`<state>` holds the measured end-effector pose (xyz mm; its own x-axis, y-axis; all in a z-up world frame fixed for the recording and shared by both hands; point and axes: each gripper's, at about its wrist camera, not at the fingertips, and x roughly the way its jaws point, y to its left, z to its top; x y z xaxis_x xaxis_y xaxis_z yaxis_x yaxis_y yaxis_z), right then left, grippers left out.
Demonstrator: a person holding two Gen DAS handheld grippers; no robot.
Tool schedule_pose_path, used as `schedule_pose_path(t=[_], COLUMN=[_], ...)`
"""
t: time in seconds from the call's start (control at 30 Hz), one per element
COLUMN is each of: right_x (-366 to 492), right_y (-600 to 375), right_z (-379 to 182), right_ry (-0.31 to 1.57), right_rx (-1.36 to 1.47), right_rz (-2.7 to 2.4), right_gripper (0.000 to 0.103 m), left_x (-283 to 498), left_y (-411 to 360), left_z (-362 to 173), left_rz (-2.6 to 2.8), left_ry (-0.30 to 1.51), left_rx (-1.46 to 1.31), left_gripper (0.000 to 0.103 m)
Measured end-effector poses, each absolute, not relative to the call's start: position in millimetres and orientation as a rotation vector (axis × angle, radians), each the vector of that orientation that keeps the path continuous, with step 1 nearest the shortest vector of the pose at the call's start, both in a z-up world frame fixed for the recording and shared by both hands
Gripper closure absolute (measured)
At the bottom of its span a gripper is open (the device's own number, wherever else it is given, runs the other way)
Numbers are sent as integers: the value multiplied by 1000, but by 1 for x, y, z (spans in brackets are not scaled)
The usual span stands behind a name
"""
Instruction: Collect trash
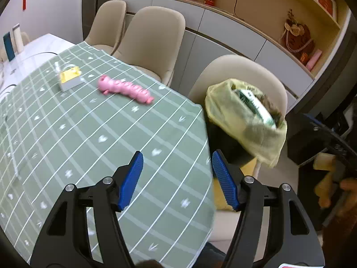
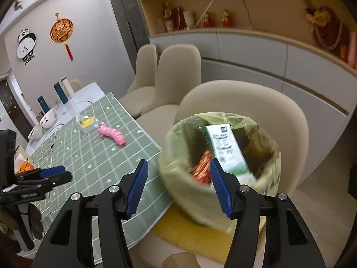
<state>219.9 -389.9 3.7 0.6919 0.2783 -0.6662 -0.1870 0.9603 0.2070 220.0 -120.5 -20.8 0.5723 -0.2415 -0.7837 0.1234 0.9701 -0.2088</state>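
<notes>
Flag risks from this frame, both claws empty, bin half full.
1. The bin sits on a chair seat beside the table; a bump could tip it.
2. The green-white carton leans above the liner rim, so later drops may bounce out.
3. The pink toy is far; views are blurred.

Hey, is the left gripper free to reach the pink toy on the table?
Probably yes. The left gripper is open and empty, and only bare tablecloth lies between it and the pink toy.

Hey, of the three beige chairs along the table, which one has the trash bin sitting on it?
The nearest beige padded chair, at the table's corner: the bin lined with a yellow-green bag sits on its seat. The two farther chairs hold nothing visible.
</notes>
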Motion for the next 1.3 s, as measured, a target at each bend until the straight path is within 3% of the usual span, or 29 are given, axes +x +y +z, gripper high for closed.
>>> schedule_pose_path(t=[0.63,1.3], right_x=[40,21], right_y=[-290,-297], right_z=[10,22], right_ry=[617,580], right_rx=[56,56], right_rz=[154,109], right_gripper=[49,49], left_x=[60,42], left_y=[-91,-101], left_z=[22,26], left_rz=[-81,-58], left_ry=[616,621], left_rx=[7,43], left_gripper=[42,42])
